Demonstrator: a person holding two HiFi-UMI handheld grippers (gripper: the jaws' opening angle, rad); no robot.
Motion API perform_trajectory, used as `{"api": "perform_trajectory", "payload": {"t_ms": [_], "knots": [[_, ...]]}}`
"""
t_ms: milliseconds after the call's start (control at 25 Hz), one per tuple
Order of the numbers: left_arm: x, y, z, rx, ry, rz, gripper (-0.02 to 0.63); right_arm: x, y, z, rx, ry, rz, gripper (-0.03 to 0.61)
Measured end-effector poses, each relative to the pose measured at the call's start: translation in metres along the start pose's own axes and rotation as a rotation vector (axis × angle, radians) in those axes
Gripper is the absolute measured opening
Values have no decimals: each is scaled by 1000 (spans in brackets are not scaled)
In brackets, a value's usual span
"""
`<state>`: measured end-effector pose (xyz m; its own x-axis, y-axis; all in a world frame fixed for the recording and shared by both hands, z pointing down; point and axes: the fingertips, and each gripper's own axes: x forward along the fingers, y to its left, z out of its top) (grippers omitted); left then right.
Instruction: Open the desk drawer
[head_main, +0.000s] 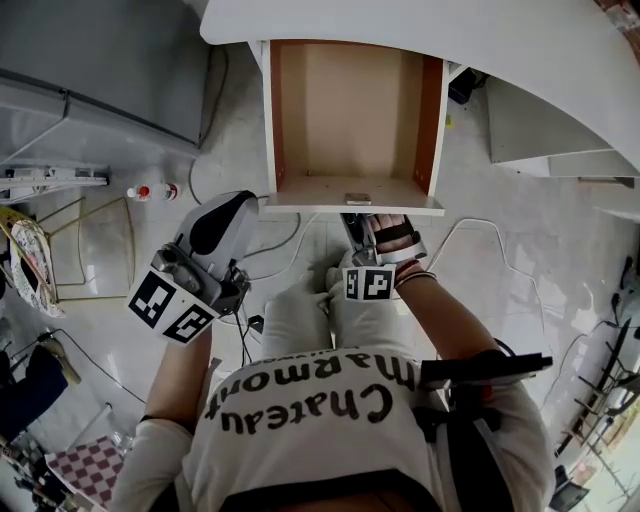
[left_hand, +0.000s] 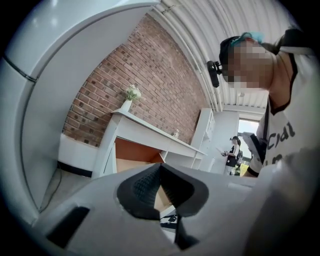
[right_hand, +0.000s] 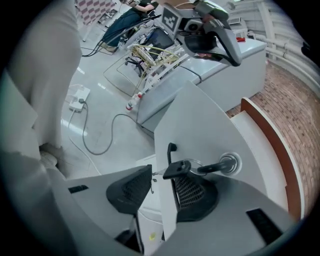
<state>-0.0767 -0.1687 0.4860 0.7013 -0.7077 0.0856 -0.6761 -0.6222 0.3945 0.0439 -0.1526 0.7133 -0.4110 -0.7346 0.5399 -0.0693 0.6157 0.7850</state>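
Observation:
The white desk (head_main: 420, 25) has its drawer (head_main: 350, 110) pulled out, and the bare wooden inside shows. My right gripper (head_main: 358, 226) is at the drawer's white front panel (right_hand: 200, 130), just below the lock. In the right gripper view its jaws (right_hand: 161, 175) straddle the panel's lower edge. They are open, and the left pad stands apart from the panel. A key (right_hand: 217, 166) sits in the lock, with a ring and a second key hanging from it. My left gripper (head_main: 232, 206) is held up left of the drawer, touching nothing. Its pads (left_hand: 160, 170) meet at the tips, shut on nothing.
A grey cabinet (head_main: 90, 80) stands at the left with a wire rack (head_main: 95, 250) beside it. Cables and a power strip (right_hand: 79, 97) lie on the floor. White shelving (head_main: 540, 130) is right of the drawer. A person (left_hand: 232, 152) stands far off in the room.

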Motion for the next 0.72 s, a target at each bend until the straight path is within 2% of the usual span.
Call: {"api": "perform_trajectory", "payload": {"t_ms": [200,240,360,560,720], "knots": [[-4,-11,13,-18,86,37,15,-1,9,-2,34,56,118,176],[-6,-14,17,-23,89,38,15,-2,11,-2,37,64,143,208],[-15,-23,31,-37,92,30,15,-3,15,-2,30,71,184,250],[-36,-26,44,22,111,52,15,-1,18,-2,-21,53,141,270],[-49,-20,35,-5,116,55,15,-3,16,-3,-31,24,97,270]]}}
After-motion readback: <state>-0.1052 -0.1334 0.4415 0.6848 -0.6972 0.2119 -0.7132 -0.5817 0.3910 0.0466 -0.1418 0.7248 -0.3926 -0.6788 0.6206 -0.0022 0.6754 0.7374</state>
